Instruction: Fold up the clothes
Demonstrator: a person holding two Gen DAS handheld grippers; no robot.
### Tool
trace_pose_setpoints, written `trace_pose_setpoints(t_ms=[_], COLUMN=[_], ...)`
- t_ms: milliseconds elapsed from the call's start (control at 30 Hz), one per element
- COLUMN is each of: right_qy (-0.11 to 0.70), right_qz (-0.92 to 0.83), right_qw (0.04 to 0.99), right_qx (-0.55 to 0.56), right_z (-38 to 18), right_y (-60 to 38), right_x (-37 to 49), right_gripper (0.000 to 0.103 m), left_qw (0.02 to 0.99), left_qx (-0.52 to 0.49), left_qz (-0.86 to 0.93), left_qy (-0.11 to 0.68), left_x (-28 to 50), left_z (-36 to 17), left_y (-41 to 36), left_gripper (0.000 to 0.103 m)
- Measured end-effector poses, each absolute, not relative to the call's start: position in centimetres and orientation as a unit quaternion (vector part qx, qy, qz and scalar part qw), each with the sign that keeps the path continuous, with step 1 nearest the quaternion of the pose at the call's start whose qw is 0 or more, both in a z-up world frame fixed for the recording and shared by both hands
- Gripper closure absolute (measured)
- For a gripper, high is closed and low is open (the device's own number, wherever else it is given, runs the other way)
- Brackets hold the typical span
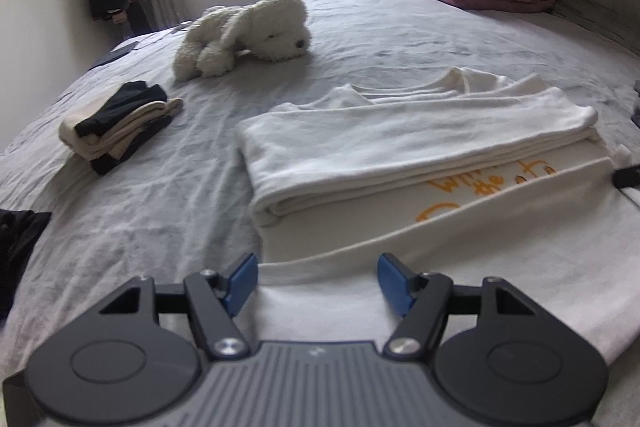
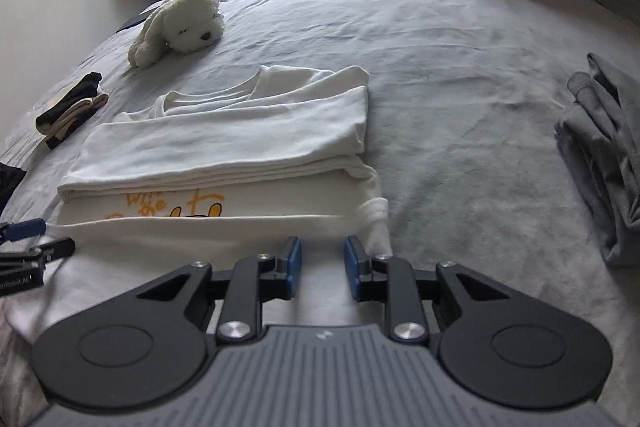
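Both grippers agape over white T-shirt [image 2: 224, 131] near hem; bedsheet [image 2: 460, 107] bare rightward.

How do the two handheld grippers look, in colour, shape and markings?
Both look alike. The left gripper and the right gripper each have blue finger pads on black linkage arms with silver screws, two round black discs, and a ribbed grey body with a small white logo. No hands or sleeves show.

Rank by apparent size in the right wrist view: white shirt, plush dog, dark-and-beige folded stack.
1. White orange-print cotton shirt, largest.
2. Fluffy white plush dog.
3. Small dark-and-beige folded clothes stack, smallest.
The dog lies farther away, so its true size could be understated.
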State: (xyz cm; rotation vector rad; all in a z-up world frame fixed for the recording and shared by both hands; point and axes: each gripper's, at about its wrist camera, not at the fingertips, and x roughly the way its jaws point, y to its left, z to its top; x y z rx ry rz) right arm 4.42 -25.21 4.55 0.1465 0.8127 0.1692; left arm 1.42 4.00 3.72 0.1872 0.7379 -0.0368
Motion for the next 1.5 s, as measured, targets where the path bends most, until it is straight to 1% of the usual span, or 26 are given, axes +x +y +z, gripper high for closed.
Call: trace_pose_setpoints(t_ms=[67,100,433,567,733,1167,1267,1333,1500], right_qy=[0.389,0.386,0.393,0.398,0.408,0.421,0.407,0.393,0.340], right_qz=[0.083,0.085,0.108,0.118,0.123,0.147,0.149,0.148,0.160], right_qw=[0.915,0.916,0.912,0.909,0.904,0.894,0.899,0.906,0.926], right_qx=[0.070,0.071,0.043,0.030,-0.014,-0.048,-0.060,-0.046,-0.025], right_z=[4.7,4.8,4.7,4.6,4.5,4.0,4.1,4.4,6.1], right_y=[-25.3,-25.4,-25.0,-24.7,-24.2,-24.9,-24.7,-24.9,-24.2], right_x=[4.1,3.9,1.4,0.4,-1.3,-4.3,-4.6,-4.6,-5.0], right_gripper=[0.076,0.073,0.073,0.073,0.073,0.073,0.074,0.073,0.071], left_qw=[0.929,0.929,0.931,0.928,0.926,0.927,0.929,0.930,0.942], left_qx=[0.079,0.073,0.036,0.044,0.070,0.056,0.045,0.036,0.052], left_qz=[-0.014,-0.013,-0.033,-0.053,-0.049,-0.039,-0.037,-0.040,-0.079], left_qy=[0.362,0.364,0.361,0.365,0.367,0.370,0.367,0.362,0.322], left_x=[1.4,1.4,-0.3,-0.8,-1.0,-1.4,-1.9,-2.4,-4.1], left_z=[3.8,3.9,4.6,4.3,3.7,3.3,3.6,3.9,5.2], left_y=[4.6,5.0,5.9,5.0,4.6,5.7,5.7,5.5,3.7], left_gripper=[0.035,0.035,0.035,0.035,0.035,0.034,0.034,0.034,0.034])
